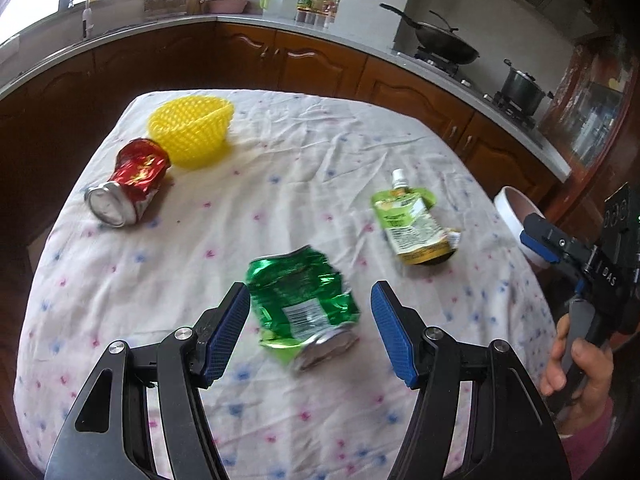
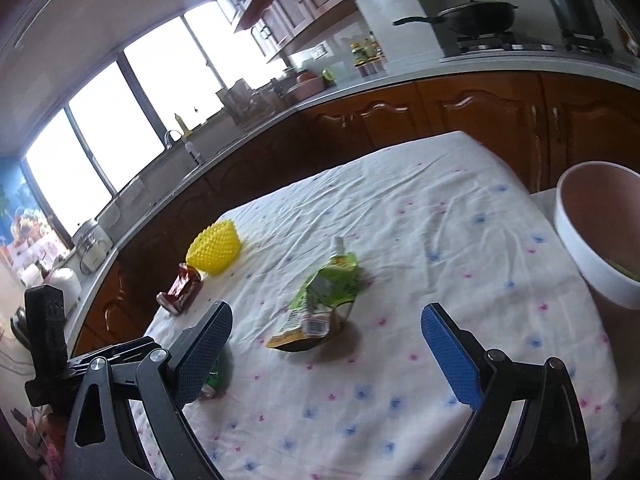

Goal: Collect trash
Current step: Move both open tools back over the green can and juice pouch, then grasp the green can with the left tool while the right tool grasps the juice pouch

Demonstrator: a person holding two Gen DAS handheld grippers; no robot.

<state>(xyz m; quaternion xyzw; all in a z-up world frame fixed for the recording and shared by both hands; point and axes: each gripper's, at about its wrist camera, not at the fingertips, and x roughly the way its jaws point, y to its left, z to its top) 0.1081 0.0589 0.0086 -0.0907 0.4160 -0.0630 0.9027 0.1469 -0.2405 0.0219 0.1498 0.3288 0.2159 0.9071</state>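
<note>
A crushed green can (image 1: 304, 304) lies on the flowered tablecloth between the open blue pads of my left gripper (image 1: 310, 300), not gripped. A green drink pouch (image 1: 412, 224) lies to its right; it also shows in the right wrist view (image 2: 324, 304), ahead of my open, empty right gripper (image 2: 326, 328). A crushed red can (image 1: 128, 184) lies at the far left beside a yellow mesh basket (image 1: 192, 132). A pink bin with a white rim (image 2: 600, 232) stands off the table's right edge. The green can is mostly hidden behind the right gripper's left finger (image 2: 216, 380).
The table (image 1: 280, 184) is covered by a wrinkled white cloth. Wooden kitchen cabinets and a counter with a wok (image 1: 444, 44) and a pot (image 1: 520, 88) run behind it. The right hand-held gripper (image 1: 580, 264) shows at the table's right edge.
</note>
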